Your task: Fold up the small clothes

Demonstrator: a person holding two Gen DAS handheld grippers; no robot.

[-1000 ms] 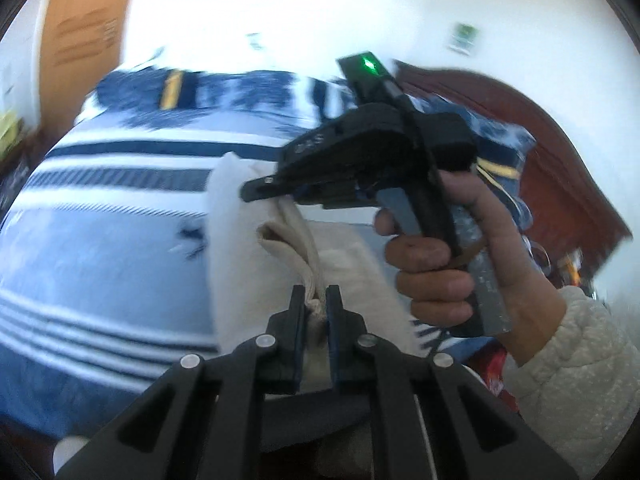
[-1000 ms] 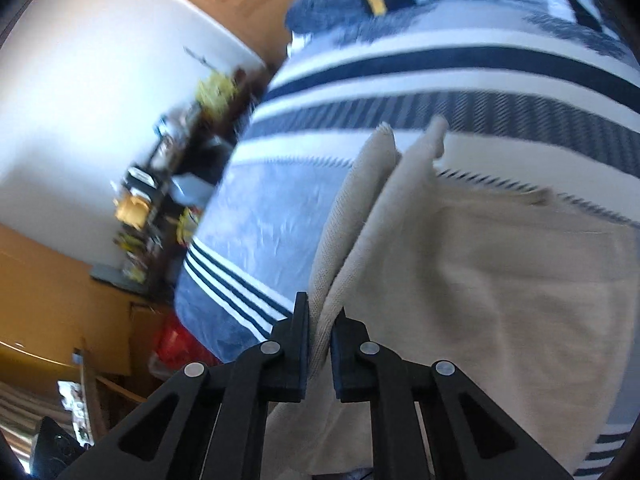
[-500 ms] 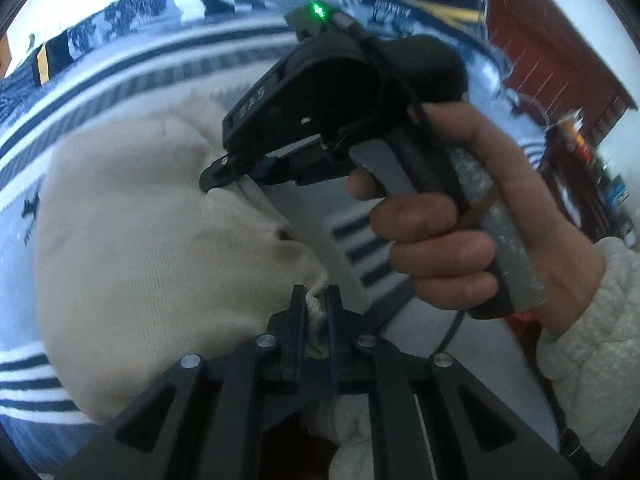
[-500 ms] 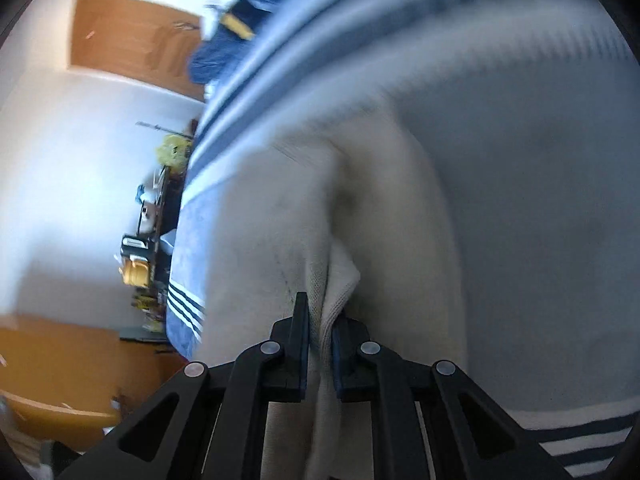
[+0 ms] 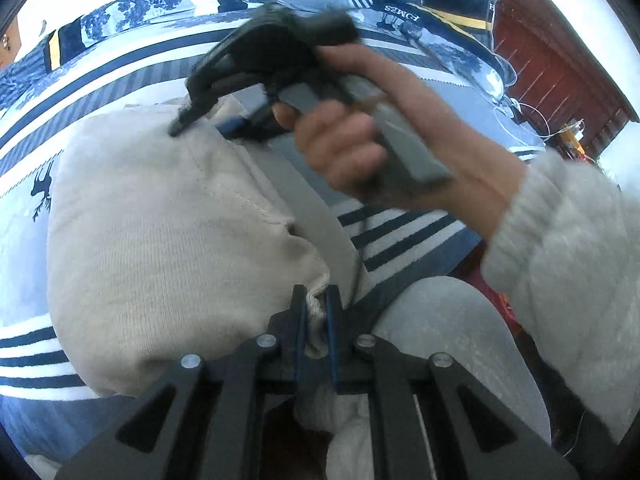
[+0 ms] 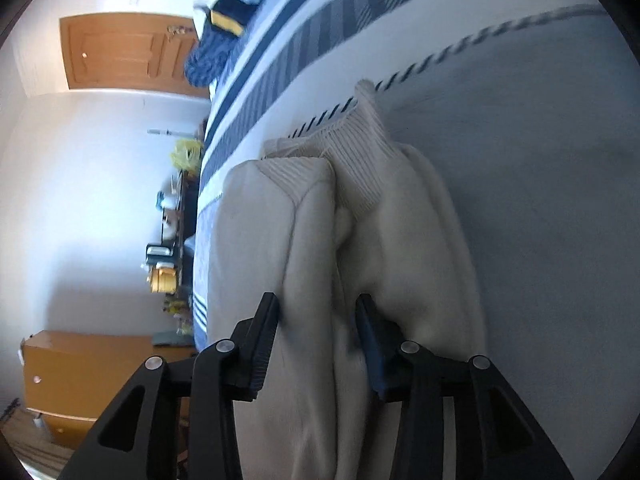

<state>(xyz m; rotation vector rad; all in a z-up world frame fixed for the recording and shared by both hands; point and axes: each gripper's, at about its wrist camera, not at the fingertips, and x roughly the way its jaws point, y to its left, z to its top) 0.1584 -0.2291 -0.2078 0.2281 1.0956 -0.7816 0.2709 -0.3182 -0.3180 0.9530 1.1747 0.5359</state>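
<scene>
- Left wrist view: my left gripper (image 5: 317, 312) is clenched on a corner of the cream sweater (image 5: 168, 248), which lies folded on the striped bed (image 5: 400, 236).
- My right gripper (image 6: 318, 340) has just been opening; its jaws stand apart with the fold between them, pads off the cloth.
- Risk: dragging the left corner could undo the fold.
- The bed edge lies near my left gripper; open bedding beyond the sweater gives room.
</scene>
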